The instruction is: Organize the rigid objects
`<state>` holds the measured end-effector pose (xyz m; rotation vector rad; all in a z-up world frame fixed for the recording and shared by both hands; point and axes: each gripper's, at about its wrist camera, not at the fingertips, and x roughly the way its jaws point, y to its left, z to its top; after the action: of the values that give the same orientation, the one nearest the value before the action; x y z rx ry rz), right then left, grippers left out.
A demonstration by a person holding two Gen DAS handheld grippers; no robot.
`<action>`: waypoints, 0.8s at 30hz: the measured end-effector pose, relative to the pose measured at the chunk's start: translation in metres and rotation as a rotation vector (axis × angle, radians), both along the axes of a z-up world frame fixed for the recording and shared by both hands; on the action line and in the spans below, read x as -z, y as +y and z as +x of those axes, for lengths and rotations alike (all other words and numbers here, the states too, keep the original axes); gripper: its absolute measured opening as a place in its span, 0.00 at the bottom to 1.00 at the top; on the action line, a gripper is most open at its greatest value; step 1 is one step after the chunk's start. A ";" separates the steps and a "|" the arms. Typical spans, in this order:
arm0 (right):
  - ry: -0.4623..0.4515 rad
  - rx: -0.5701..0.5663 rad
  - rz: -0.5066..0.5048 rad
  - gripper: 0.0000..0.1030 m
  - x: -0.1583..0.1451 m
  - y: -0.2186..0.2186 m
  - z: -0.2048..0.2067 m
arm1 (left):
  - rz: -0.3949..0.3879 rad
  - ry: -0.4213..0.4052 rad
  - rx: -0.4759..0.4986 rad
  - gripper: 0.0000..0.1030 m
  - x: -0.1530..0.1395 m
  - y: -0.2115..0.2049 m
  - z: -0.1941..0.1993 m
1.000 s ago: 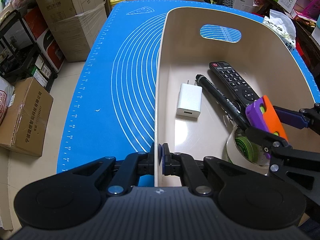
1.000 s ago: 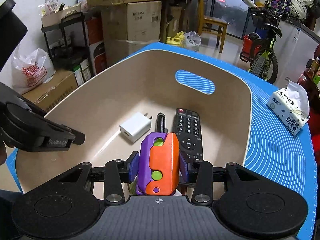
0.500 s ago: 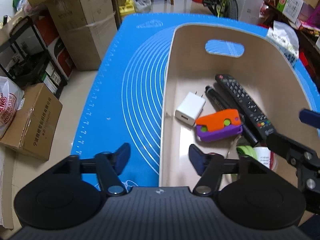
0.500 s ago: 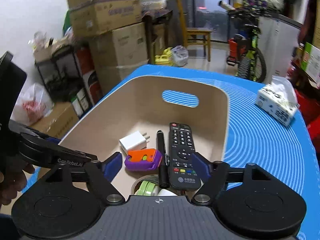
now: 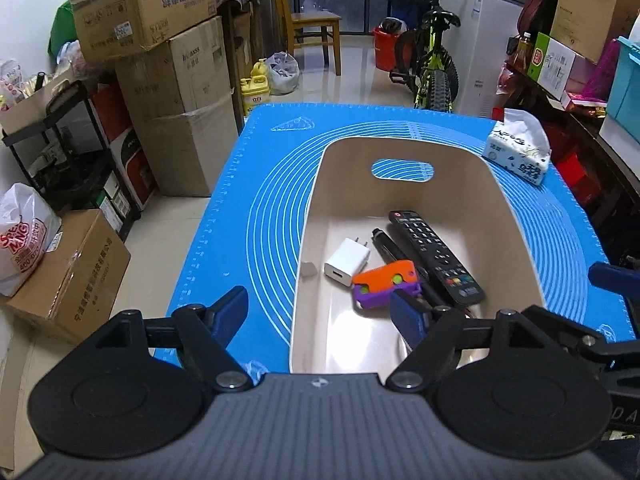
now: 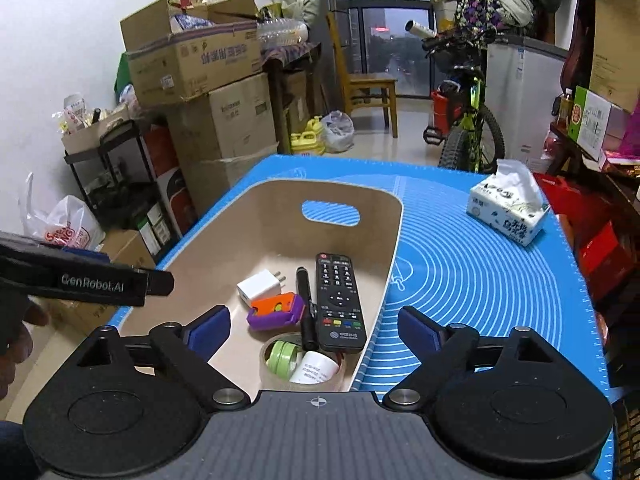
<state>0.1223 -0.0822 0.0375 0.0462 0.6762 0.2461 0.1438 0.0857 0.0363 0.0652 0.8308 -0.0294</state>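
Both the left gripper [image 5: 318, 312] and right gripper [image 6: 314, 330] have just been opening their jaws, which now stand wide and empty above the beige bin [image 6: 394, 240]. The orange-and-purple toy [image 6: 275, 311] lies inside at the remote's [image 6: 339, 300] nine o'clock. The drop-off looks done; next calls for finding any loose item on the tabletop [image 6: 480, 280].

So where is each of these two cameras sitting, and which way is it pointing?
Left wrist: rides the left gripper, looking down along its open jaws at the beige bin on the blue mat; the right gripper's tip shows at the right edge.
Right wrist: rides the right gripper, jaws open, facing the same bin; the left gripper and a hand show at left.
Shared: bin, remote, orange-purple toy, tissue pack.
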 end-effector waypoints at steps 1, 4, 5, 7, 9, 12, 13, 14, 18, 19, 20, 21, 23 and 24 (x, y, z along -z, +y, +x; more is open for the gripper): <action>-0.005 0.000 0.002 0.91 -0.004 -0.001 -0.005 | 0.008 -0.005 -0.001 0.76 -0.003 -0.003 -0.005; -0.012 0.004 0.013 0.93 -0.013 -0.007 -0.023 | 0.039 -0.021 -0.002 0.76 -0.011 -0.011 -0.024; -0.011 0.006 0.018 0.93 -0.017 -0.010 -0.029 | 0.041 -0.026 -0.002 0.76 -0.014 -0.014 -0.031; -0.007 0.008 0.020 0.94 -0.023 -0.013 -0.042 | 0.031 -0.031 0.000 0.76 -0.020 -0.017 -0.043; -0.007 0.009 0.017 0.94 -0.028 -0.017 -0.054 | 0.023 -0.035 -0.001 0.76 -0.026 -0.021 -0.056; -0.014 0.016 0.011 0.96 -0.037 -0.023 -0.074 | 0.048 -0.047 0.003 0.76 -0.034 -0.029 -0.074; -0.016 0.018 0.012 0.97 -0.040 -0.025 -0.080 | 0.057 -0.053 0.004 0.76 -0.037 -0.032 -0.080; -0.017 0.019 0.015 0.97 -0.042 -0.027 -0.086 | 0.064 -0.062 0.003 0.76 -0.039 -0.035 -0.087; -0.017 0.028 0.016 0.98 -0.051 -0.034 -0.110 | 0.056 -0.072 0.009 0.76 -0.045 -0.040 -0.111; -0.020 0.029 0.008 0.97 -0.052 -0.035 -0.116 | 0.057 -0.072 0.010 0.76 -0.045 -0.041 -0.116; -0.023 0.030 -0.001 0.97 -0.053 -0.036 -0.121 | 0.060 -0.072 0.011 0.76 -0.045 -0.043 -0.120; -0.027 0.032 -0.010 0.97 -0.054 -0.037 -0.128 | 0.065 -0.073 0.012 0.76 -0.046 -0.045 -0.125; -0.031 0.039 -0.017 0.98 -0.057 -0.041 -0.139 | 0.065 -0.075 0.018 0.76 -0.048 -0.049 -0.135; -0.032 0.042 -0.018 0.97 -0.058 -0.042 -0.144 | 0.063 -0.075 0.021 0.76 -0.049 -0.051 -0.140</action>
<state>-0.0219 -0.1240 0.0957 0.0394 0.6447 0.2000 0.0040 0.0351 0.0850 0.1336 0.7564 -0.0203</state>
